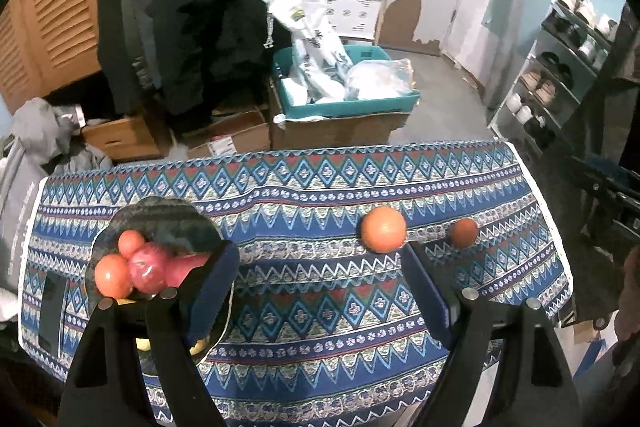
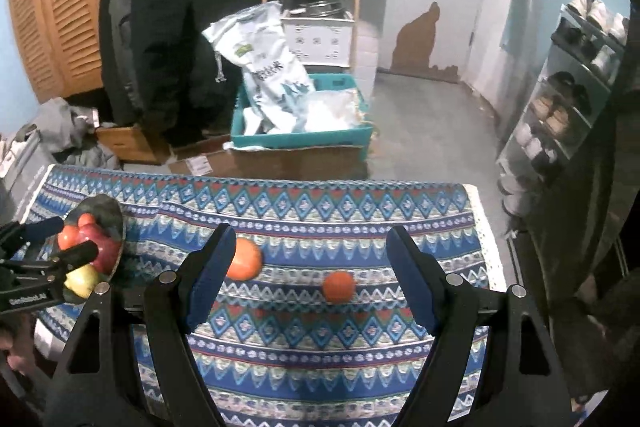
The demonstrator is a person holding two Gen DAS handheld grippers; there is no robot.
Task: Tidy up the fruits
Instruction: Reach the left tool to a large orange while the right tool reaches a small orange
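Fruit sits in two groups on a table under a patterned blue cloth (image 1: 320,291). At the left end, a dark plate (image 1: 168,223) holds a heap: two small orange fruits (image 1: 114,275), a red apple (image 1: 148,267) pressed between them, and a yellow-green fruit (image 2: 82,281) at the near rim, seen clearly only from the right wrist. Another reddish piece shows behind the left finger in the left view, though I cannot tell what it is.

Two loose fruits lie on the cloth well apart from the plate. The large orange (image 1: 383,229) rests toward the middle, and a smaller orange fruit (image 2: 339,287) lies just beside it on the right, the two near each other but not touching.

The left gripper (image 1: 320,255) hangs above the cloth with its jaws spread wide and nothing between the pads; its left finger overlaps the plate's edge in the picture and the large orange lies beyond its right finger. The right gripper (image 2: 310,239) also stands open and empty, angled down at the cloth, with the smaller orange fruit framed between its fingers and the large orange partly hidden behind the left finger.

Beyond the table stand a teal crate (image 2: 304,139) of white bags on cardboard boxes and a dark coat (image 2: 176,7).
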